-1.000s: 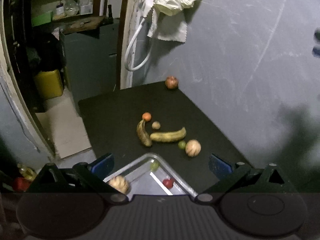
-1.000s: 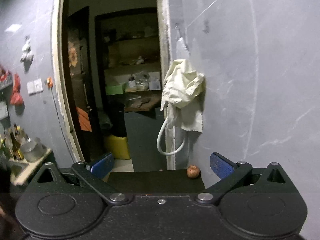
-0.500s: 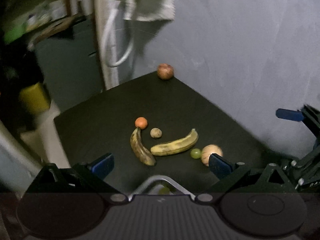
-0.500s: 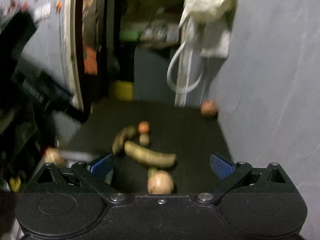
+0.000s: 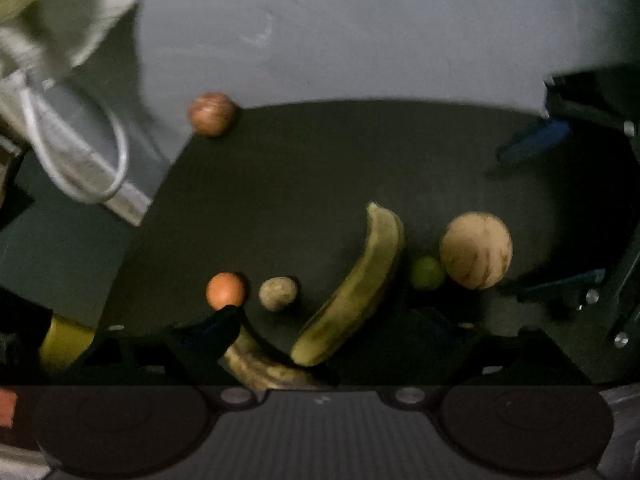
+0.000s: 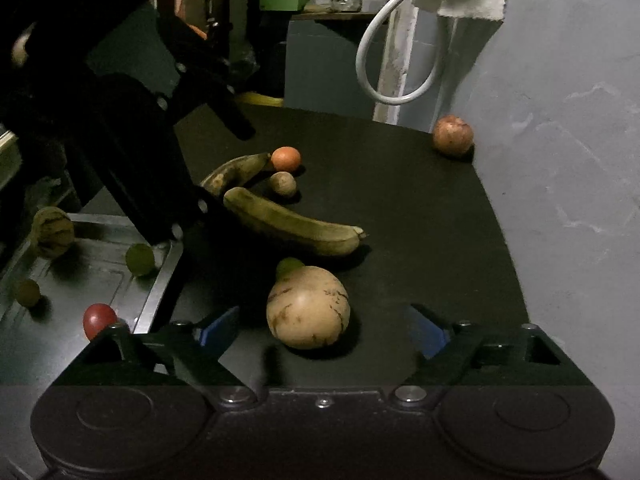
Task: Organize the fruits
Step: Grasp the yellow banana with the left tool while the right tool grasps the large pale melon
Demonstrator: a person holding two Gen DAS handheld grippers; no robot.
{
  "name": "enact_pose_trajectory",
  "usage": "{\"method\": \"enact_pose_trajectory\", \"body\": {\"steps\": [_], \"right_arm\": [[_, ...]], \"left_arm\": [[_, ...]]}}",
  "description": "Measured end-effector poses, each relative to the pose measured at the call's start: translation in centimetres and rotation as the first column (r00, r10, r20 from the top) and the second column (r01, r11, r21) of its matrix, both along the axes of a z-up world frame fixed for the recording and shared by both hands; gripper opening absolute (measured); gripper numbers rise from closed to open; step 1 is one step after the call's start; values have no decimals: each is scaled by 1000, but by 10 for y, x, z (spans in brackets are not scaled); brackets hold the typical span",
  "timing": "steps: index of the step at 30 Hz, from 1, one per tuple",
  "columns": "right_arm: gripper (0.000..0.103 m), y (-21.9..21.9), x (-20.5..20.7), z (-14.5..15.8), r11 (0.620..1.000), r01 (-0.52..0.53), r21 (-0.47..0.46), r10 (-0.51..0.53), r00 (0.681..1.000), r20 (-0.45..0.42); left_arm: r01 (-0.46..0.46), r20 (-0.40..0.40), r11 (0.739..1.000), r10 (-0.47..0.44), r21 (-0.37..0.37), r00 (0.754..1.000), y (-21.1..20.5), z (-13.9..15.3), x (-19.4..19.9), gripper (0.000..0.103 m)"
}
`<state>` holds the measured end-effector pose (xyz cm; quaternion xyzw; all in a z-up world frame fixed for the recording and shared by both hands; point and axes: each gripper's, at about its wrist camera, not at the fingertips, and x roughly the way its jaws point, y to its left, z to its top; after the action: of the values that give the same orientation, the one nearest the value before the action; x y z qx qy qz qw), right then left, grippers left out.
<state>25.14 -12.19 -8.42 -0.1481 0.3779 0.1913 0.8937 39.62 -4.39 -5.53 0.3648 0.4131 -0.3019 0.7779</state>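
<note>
On the black table (image 6: 420,216) lie a tan melon (image 6: 307,306) (image 5: 476,249), a green lime (image 6: 289,267) (image 5: 427,273), a long banana (image 6: 292,225) (image 5: 356,288), a darker banana (image 6: 234,171) (image 5: 262,364), an orange (image 6: 285,158) (image 5: 225,289), a small brown fruit (image 6: 282,184) (image 5: 277,293) and a reddish apple (image 6: 453,135) (image 5: 211,113). My right gripper (image 6: 322,330) is open and empty, its fingers either side of the melon, just short of it. My left gripper (image 5: 332,336) (image 6: 200,128) is open over the two bananas.
A metal tray (image 6: 160,276) at the table's left holds a striped melon (image 6: 52,232), two green fruits (image 6: 140,259) and a red one (image 6: 99,319). A grey wall (image 6: 560,120) bounds the table's right side. A white hose and cloth (image 6: 400,40) hang at the far corner.
Both grippers have swung down and forward toward the fruit. The right one has closed in on the tan melon. The left one has come low over the bananas, and the tray has left its view.
</note>
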Motion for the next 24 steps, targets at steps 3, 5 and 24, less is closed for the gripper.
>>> {"method": "enact_pose_trajectory", "body": {"steps": [3, 5, 24], "right_arm": [[83, 0, 4, -5, 1000, -11, 10, 12, 1000, -7], [80, -1, 7, -8, 1000, -11, 22, 12, 1000, -19], [56, 1, 22, -22, 998, -24, 65, 28, 998, -58]], "left_arm": [[72, -15, 996, -71, 61, 997, -6, -14, 3, 84], [119, -19, 989, -118, 86, 993, -9, -18, 4, 83], [269, -130, 957, -255, 106, 958, -36, -35, 19, 47]]}}
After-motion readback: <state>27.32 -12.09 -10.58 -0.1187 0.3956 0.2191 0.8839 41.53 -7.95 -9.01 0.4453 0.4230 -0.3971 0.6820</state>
